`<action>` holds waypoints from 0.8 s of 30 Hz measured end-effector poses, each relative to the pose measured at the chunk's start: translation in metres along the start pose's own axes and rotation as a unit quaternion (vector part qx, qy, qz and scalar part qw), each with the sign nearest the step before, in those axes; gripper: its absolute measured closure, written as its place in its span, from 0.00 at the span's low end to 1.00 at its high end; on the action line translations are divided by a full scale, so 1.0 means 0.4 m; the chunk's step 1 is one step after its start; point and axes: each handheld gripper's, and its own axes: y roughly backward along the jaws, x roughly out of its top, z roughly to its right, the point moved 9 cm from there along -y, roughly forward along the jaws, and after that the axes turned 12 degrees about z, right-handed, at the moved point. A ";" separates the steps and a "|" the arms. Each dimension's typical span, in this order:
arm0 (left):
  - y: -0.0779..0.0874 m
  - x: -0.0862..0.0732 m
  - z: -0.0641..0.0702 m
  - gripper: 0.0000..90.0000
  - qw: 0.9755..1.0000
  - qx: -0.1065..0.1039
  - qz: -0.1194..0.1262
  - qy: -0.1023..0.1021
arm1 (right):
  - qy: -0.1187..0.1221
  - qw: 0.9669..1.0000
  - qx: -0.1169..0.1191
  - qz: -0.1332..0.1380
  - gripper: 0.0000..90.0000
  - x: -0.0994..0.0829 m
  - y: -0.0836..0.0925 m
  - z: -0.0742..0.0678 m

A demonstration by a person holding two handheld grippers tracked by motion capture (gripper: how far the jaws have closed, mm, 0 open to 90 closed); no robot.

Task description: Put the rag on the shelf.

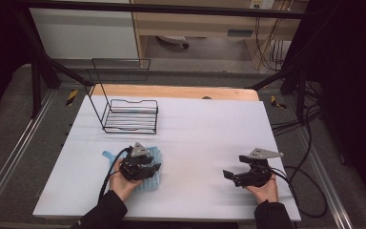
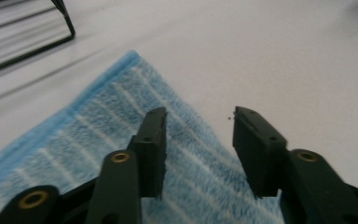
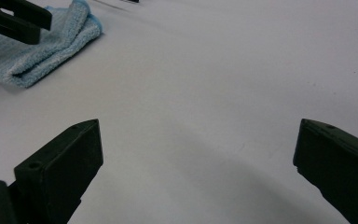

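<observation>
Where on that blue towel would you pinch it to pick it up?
Probably the towel's bare corner nearest the wire rack, coming from above. The towel lies folded flat on the table, and that corner is clear of the open left gripper hovering over it.

Both forearms come in from six o'clock in dark sleeves. The left hand (image 1: 120, 180) holds the left gripper (image 1: 153, 163) toward two o'clock, its jaws parted by a moderate gap. The right hand (image 1: 263, 189) holds the right gripper (image 1: 234, 169) toward nine o'clock, jaws spread wide; the two grippers sit well apart.
</observation>
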 end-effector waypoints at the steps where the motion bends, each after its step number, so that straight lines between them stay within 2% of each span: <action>1: 0.020 0.002 -0.009 0.57 1.000 -0.003 0.000 -0.009 | 0.002 1.000 -0.001 -0.001 0.02 0.000 -0.001 -0.001; 4: 0.066 -0.005 -0.035 0.49 1.000 0.002 -0.002 -0.021 | 0.003 1.000 0.000 -0.003 0.03 0.003 -0.008 -0.014; 6: 0.100 -0.020 -0.062 0.48 1.000 0.012 -0.008 -0.022 | 0.003 1.000 0.002 -0.002 0.04 0.006 -0.014 -0.025; 8: 0.134 -0.037 -0.087 0.47 1.000 0.018 -0.005 -0.012 | -0.002 1.000 0.009 0.000 0.07 0.014 -0.028 -0.050; 11: 0.180 -0.075 -0.123 0.46 1.000 0.026 -0.014 0.006 | -0.001 1.000 0.012 -0.001 0.08 0.019 -0.042 -0.068; 12: 0.192 -0.086 -0.132 0.45 0.999 0.027 -0.020 0.010 | -0.002 1.000 0.016 -0.004 0.10 0.023 -0.061 -0.093; 15: 0.223 -0.113 -0.146 0.45 0.999 0.021 -0.020 0.032 | 0.001 1.000 0.020 -0.010 0.10 0.024 -0.077 -0.115; 19: 0.245 -0.145 -0.153 0.46 0.999 0.017 -0.028 0.040 | 0.001 0.999 0.029 -0.017 0.14 0.030 -0.121 -0.172; 21: 0.251 -0.160 -0.155 0.49 0.998 0.014 -0.032 0.047 | 0.000 0.999 0.035 -0.016 0.15 0.034 -0.142 -0.198; 22: 0.252 -0.165 -0.156 0.54 0.998 0.013 -0.035 0.052 | -0.001 0.999 0.040 -0.019 0.17 0.038 -0.171 -0.232; 24: 0.255 -0.172 -0.159 0.56 0.998 0.015 -0.039 0.055 | -0.001 0.999 0.041 -0.021 0.18 0.039 -0.182 -0.244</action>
